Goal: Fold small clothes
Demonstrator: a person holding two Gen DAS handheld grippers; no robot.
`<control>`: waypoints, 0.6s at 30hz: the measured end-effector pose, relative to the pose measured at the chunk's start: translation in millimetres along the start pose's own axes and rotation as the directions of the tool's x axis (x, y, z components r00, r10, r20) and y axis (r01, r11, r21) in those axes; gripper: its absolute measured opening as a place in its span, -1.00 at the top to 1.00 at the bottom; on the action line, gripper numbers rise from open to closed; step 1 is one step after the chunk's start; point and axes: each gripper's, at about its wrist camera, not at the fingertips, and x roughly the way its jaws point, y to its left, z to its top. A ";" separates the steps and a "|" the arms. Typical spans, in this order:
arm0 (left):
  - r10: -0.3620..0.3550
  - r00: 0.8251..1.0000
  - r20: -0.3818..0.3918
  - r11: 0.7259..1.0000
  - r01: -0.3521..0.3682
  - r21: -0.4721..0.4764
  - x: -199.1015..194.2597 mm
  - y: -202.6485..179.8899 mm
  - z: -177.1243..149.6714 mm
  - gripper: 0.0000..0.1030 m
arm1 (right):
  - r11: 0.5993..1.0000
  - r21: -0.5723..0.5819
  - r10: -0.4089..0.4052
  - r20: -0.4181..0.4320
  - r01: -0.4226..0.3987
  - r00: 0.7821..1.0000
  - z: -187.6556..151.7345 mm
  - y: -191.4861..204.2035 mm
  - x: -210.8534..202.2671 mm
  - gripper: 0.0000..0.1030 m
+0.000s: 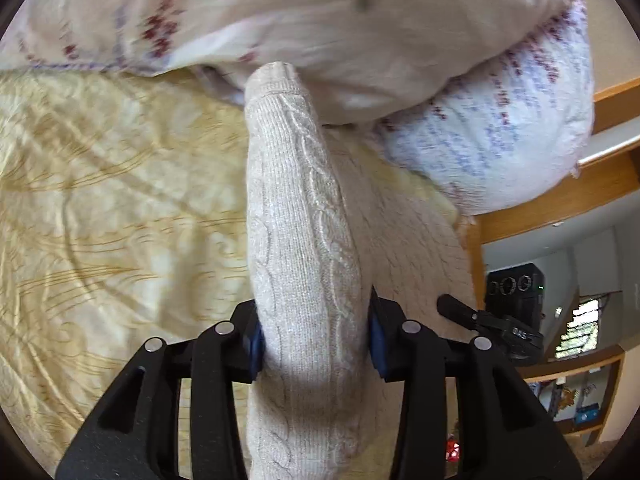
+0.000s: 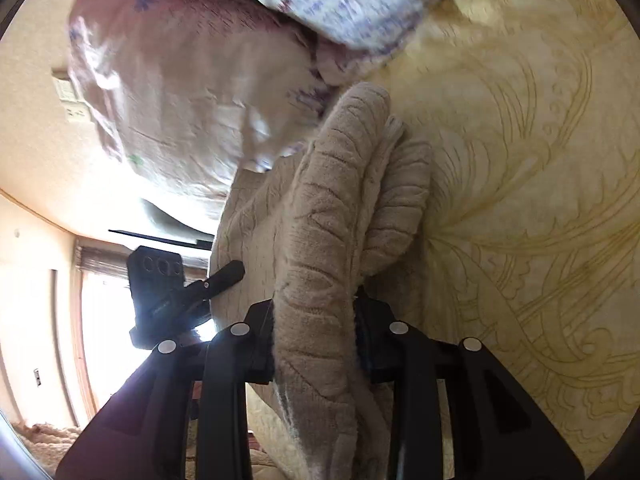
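A small beige cable-knit sweater (image 1: 296,216) is held up over the bed. My left gripper (image 1: 316,336) is shut on a bunched sleeve of it, and the sleeve stretches away to its cuff near the pillows. My right gripper (image 2: 316,336) is shut on another thick fold of the same sweater (image 2: 320,248), inside-out side showing. The rest of the garment hangs between the two grippers. The other gripper's body shows in each view: the right one in the left wrist view (image 1: 508,320), the left one in the right wrist view (image 2: 160,292).
A cream quilted bedspread with a golden swirl pattern (image 1: 100,208) lies beneath, also in the right wrist view (image 2: 520,200). Two floral pillows (image 1: 480,148) sit at the head of the bed. A wooden headboard (image 1: 560,208) and shelves (image 1: 580,400) stand at the right.
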 end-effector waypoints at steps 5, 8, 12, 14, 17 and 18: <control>0.099 0.993 0.072 0.995 -0.101 0.026 1.7 5.2 -10.3 -0.36 | 0.999 0.015 -0.039 0.003 0.039 0.999 -3.8 -4.7 -0.4 0.26; 0.241 0.958 0.154 0.961 -0.258 0.103 -4.0 -19.6 -6.4 -0.48 | 0.995 -0.021 -0.092 0.024 0.093 0.995 3.9 5.3 -13.4 0.09; 0.378 0.872 0.310 0.881 -0.442 0.170 -25.7 -50.4 -7.1 -0.80 | 0.993 -0.017 -0.111 0.194 0.117 0.975 21.2 12.7 -51.1 0.09; 0.367 0.866 0.339 0.866 -0.451 0.216 -26.6 -69.2 -7.6 -0.94 | 0.992 -0.014 -0.118 0.225 0.125 0.967 34.5 13.2 -58.8 0.09; 0.351 0.884 0.309 0.859 -0.436 0.270 -12.4 -90.5 -2.4 -0.96 | 0.989 -0.015 -0.141 0.209 0.147 0.968 52.9 12.3 -55.5 0.09; 0.372 0.879 0.299 0.846 -0.454 0.280 -3.0 -97.1 -0.6 -0.96 | 0.988 -0.013 -0.150 0.197 0.156 0.969 57.6 12.9 -50.6 0.09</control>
